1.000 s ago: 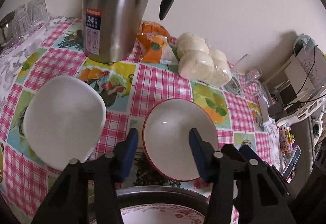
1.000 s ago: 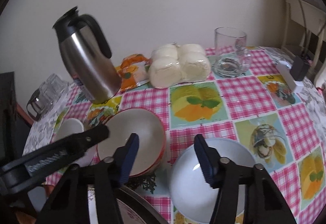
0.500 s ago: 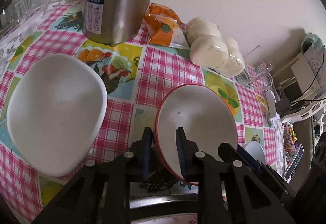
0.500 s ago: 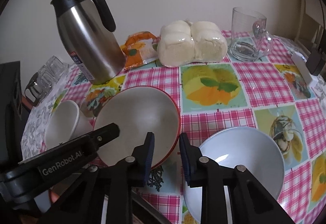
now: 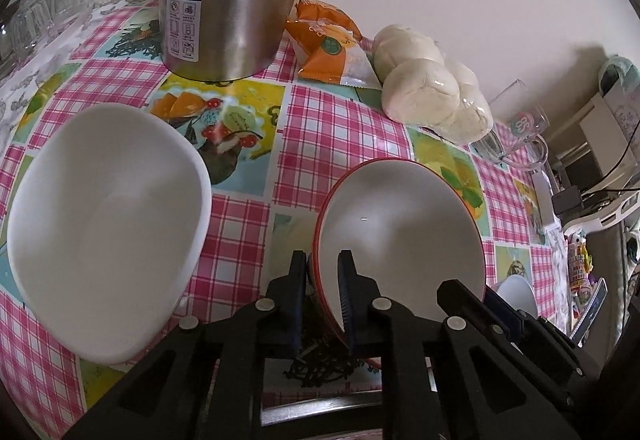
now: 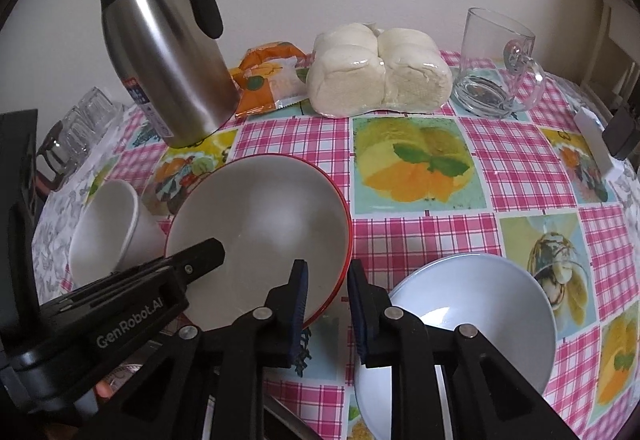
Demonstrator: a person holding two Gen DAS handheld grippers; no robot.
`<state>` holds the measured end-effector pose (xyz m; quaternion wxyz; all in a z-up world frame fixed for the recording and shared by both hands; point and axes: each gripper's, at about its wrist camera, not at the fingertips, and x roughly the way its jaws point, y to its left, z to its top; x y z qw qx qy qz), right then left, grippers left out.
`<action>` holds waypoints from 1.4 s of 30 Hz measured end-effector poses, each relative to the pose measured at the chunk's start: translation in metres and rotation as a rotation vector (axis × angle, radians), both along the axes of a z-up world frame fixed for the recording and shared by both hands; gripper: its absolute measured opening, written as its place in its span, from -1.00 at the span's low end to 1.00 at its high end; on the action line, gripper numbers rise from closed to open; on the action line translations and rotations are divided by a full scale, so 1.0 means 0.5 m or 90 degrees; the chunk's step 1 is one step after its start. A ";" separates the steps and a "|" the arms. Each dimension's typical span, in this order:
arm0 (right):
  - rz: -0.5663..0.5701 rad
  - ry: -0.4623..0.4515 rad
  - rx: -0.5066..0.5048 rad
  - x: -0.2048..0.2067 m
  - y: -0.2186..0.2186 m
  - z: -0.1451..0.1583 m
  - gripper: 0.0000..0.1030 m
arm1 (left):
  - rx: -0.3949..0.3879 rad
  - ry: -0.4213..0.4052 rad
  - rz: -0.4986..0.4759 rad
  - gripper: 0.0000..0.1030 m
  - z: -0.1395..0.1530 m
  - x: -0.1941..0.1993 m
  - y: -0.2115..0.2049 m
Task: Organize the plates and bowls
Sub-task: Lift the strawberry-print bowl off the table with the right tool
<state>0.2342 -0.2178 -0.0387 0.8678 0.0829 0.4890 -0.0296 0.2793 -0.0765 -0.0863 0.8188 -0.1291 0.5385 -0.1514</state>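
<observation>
Left gripper [image 5: 323,282] clamped on near-left rim of red-rimmed bowl [image 5: 400,228]; right gripper [image 6: 325,290] jaws just closed over its right rim, one pad inside, one outside. Bowl sits mid checked tablecloth [image 6: 420,236], between white bowl [image 5: 104,216] and pale blue bowl [image 6: 480,308].

Checked table [image 6: 520,176] with bowls [image 6: 472,324], flask [image 6: 168,60], buns [image 6: 376,76].
</observation>
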 end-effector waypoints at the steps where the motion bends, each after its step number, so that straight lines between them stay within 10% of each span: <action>1: 0.000 0.001 0.003 0.000 -0.001 0.000 -0.59 | -0.002 0.000 0.000 -0.69 0.000 0.000 0.001; 42: -0.007 -0.079 0.045 -0.061 -0.019 0.096 -0.59 | 0.000 -0.089 -0.032 -0.71 0.133 -0.056 -0.003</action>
